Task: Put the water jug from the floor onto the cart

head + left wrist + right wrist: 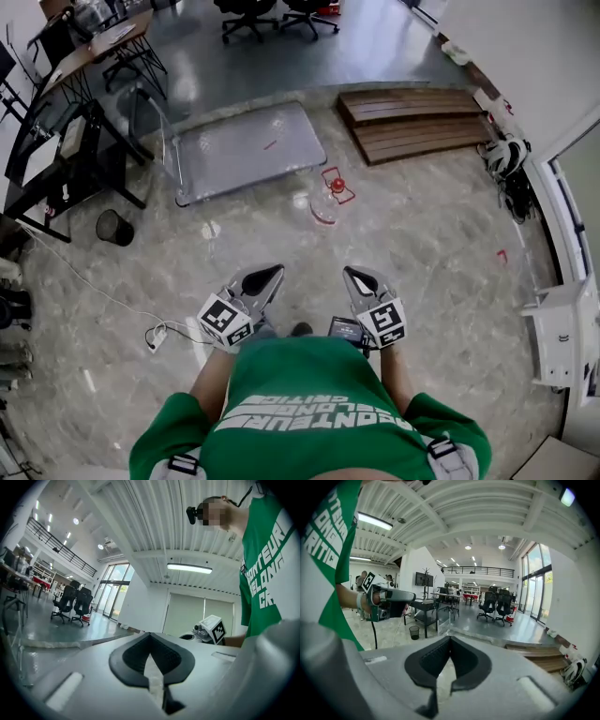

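The water jug [327, 198], clear with a red cap, lies on the marble floor just right of the cart [248, 150]. The cart is a low grey platform with a handle at its left end. I hold both grippers in front of my waist, well short of the jug. My left gripper [273, 272] is shut with nothing between its jaws, and so is my right gripper [349, 273]. The left gripper view shows its pads [165, 659] meeting at the tip, and the right gripper view shows the same for its pads [465, 663]. Neither gripper view shows the jug.
A stack of wooden planks [412, 122] lies right of the cart. A black waste bin [114, 227] and dark desks [56, 141] stand at the left, with a power strip and cable [155, 336] on the floor. Office chairs [272, 14] stand at the far end, and a white shelf [562, 328] at the right.
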### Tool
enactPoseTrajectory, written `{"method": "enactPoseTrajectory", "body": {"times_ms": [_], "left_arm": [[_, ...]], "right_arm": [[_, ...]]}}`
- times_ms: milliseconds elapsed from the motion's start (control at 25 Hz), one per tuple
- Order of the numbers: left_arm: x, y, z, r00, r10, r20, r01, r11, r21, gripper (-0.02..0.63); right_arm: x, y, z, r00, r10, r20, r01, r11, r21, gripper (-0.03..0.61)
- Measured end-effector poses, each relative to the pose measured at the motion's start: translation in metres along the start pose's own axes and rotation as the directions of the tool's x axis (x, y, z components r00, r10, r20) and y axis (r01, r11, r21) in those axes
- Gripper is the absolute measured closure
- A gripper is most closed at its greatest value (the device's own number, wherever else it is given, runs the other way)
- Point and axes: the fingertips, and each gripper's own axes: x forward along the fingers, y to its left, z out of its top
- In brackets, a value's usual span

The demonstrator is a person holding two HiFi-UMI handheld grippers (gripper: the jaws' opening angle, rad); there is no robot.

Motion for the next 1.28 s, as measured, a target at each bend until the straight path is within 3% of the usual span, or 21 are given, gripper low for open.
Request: {"method": "enactPoseTrajectory", "body": {"times_ms": [360, 640, 960, 1280], "left_arm": [[0.009, 0.041, 0.024, 0.999, -0.030, 0.015, 0.029, 0.999, 0.034, 0.599], [-0.017, 0.097, 0.030, 1.000, 0.023, 0.020, -0.024, 1.000, 0.006, 0.600], [-0.037, 0.161, 0.058, 0.998, 0.058, 0.032, -0.059, 0.998, 0.036, 0.599], [-0.059, 0.196, 0.053, 0.997, 0.068, 0.043, -0.069, 0.997, 0.016, 0.599]], "right_arm": [[0.044, -0.003, 0.039, 0.997, 0.057, 0.054, -0.059, 0.997, 0.048, 0.584], [0.100, 0.010, 0.067, 0.992, 0.111, 0.059, -0.112, 0.994, 0.019, 0.584], [0.158, 0.028, 0.101, 0.987, 0.140, 0.081, -0.140, 0.990, -0.011, 0.585], [0.201, 0.047, 0.112, 0.985, 0.163, 0.064, -0.163, 0.987, -0.002, 0.584]]}}
